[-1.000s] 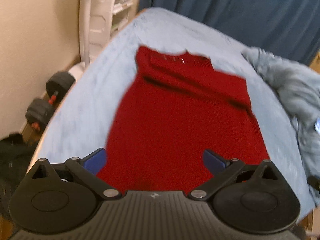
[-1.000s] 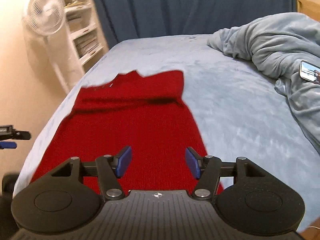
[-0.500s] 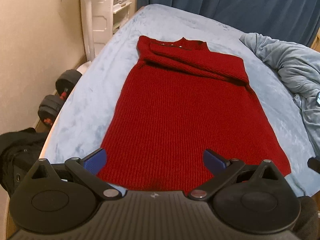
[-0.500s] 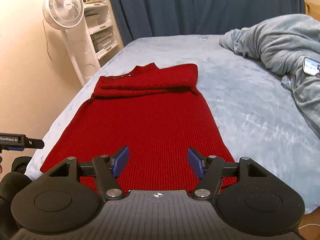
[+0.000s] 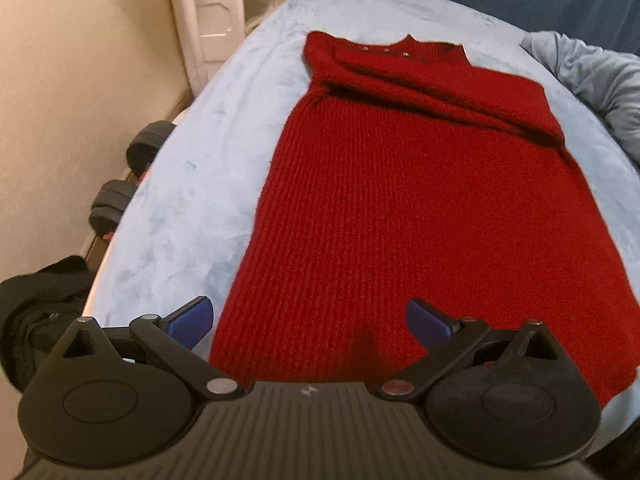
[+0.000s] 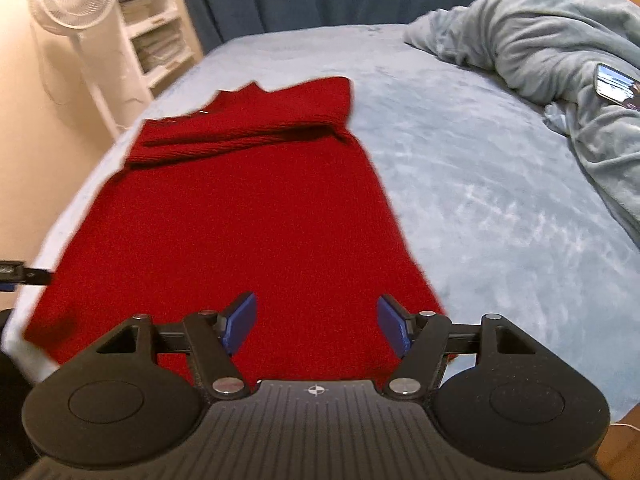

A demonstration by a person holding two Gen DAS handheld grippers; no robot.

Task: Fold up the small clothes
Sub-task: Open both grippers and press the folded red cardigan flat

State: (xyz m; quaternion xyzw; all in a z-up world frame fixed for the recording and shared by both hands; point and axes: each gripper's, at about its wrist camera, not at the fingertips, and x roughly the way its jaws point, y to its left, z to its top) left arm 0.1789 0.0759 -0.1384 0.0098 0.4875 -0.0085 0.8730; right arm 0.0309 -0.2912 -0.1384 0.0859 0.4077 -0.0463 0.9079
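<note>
Red knit dress (image 5: 404, 208) lying flat on the bed (image 5: 192, 184), sleeves folded across its chest; both grippers, left (image 5: 310, 322) wide open and right (image 6: 316, 322) opening, now sit lower over its near hem, empty, likely poised to grasp it.

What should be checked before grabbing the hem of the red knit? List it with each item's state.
1. Red knit garment lies flat on the bed: ok.
2. Sleeves folded across the chest at the far end: ok.
3. Left gripper open, nothing between its fingers: ok.
4. Right gripper jaws opening, nothing clamped, near hem below: ok.
5. Each gripper over its own hem corner: not ok; the left gripper straddles the left edge, but the right gripper sits inward of the right corner.
6. Fingers touching the cloth: cannot tell.
7. Bare bed beyond the collar for the fold; grey blanket lies apart: ok.
</note>
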